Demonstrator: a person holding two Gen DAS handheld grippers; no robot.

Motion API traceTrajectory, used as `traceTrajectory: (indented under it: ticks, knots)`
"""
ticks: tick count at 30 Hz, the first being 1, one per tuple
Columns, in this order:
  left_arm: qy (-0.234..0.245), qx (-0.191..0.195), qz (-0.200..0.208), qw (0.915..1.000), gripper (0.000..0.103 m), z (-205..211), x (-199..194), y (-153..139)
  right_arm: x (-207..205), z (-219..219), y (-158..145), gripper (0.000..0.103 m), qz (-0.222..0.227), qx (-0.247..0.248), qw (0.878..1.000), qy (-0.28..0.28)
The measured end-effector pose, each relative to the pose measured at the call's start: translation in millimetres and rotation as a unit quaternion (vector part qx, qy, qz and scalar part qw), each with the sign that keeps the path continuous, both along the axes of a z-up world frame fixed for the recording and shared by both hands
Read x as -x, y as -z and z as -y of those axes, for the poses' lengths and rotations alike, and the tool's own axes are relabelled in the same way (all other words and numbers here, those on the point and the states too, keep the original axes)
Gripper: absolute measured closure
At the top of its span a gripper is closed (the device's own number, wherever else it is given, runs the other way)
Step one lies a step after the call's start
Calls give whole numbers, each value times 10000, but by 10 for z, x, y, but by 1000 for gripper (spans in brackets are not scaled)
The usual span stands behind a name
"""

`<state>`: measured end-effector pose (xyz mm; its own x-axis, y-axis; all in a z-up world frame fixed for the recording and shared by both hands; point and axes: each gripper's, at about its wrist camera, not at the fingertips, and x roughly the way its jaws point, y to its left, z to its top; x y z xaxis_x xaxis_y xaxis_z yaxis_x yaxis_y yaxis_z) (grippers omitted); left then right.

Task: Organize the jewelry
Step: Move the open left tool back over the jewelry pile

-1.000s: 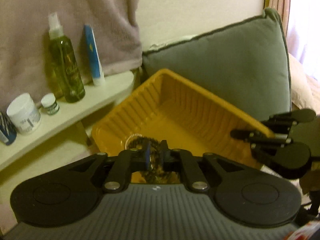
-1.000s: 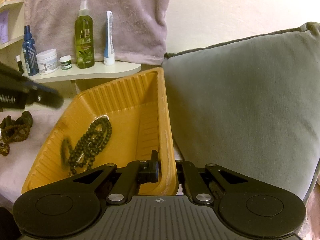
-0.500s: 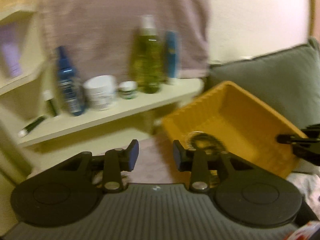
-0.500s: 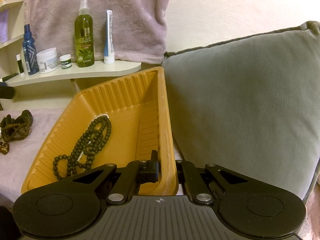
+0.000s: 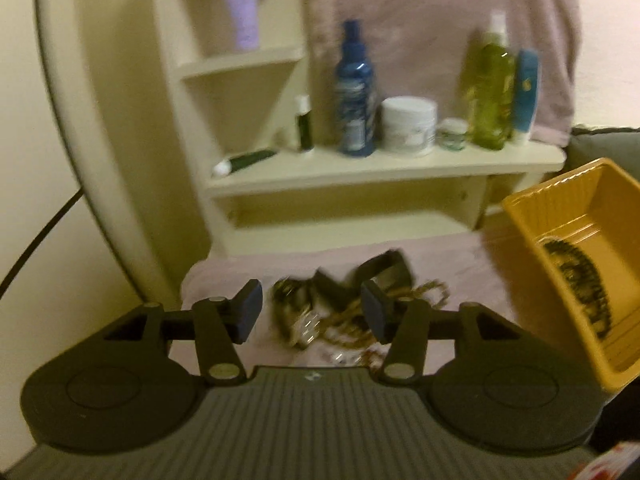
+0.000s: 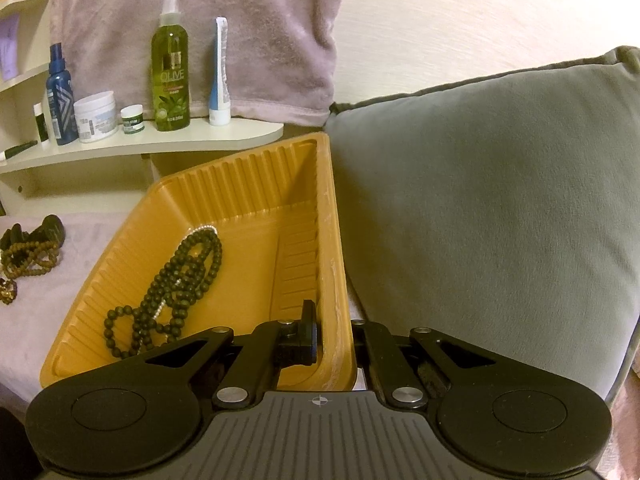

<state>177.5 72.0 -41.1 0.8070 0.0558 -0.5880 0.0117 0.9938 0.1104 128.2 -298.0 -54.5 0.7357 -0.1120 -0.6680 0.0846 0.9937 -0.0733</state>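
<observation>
The right gripper was clenched on the near wall of the yellow tray, with one finger inside the wall and one outside. The tray was tilted up on the pink cloth, just beside a big grey cushion. A dark bead necklace was lying inside the tray, on its floor, with a thin string of small pale beads mixed in with it.

The left gripper was pointed down at a small pile of jewelry on the pink cloth, to the left of the tray. Its jaws had just been opening and were spread apart, and nothing was squeezed between them. The pile was seen through the gap, but the picture was blurred, so whether it was touched could not be told. Brown beads, a dark strap and some shiny bits could be made out in the pile.

Behind the cloth, a cream shelf was loaded with a green spray bottle, a blue bottle, a white tub, a small jar and a standing tube. A pink towel was hung behind them.
</observation>
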Motion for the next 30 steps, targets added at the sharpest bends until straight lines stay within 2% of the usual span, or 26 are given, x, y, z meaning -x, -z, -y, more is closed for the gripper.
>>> traceTrajectory:
  ticks: [4,9,14,18,30]
  knots:
    - [-59,-10,-153,9999,52,-22,69,198,-6,5,-1,99,-20,22,10000,-7]
    - [84,81,-333,9994,55,51,145,463,-21,7,16,99,-72,53,10000,-23]
    - [228,143,-506,9984,62,147,120,652,-38,10,30,99,-105,80,9999,-26]
    - [294,233,-593,9975,64,168,68,737,-49,9,32,99,-115,95,9999,-30]
    - [500,172,-636,9966,65,245,-82,822,-67,23,46,98,-139,132,9998,-42]
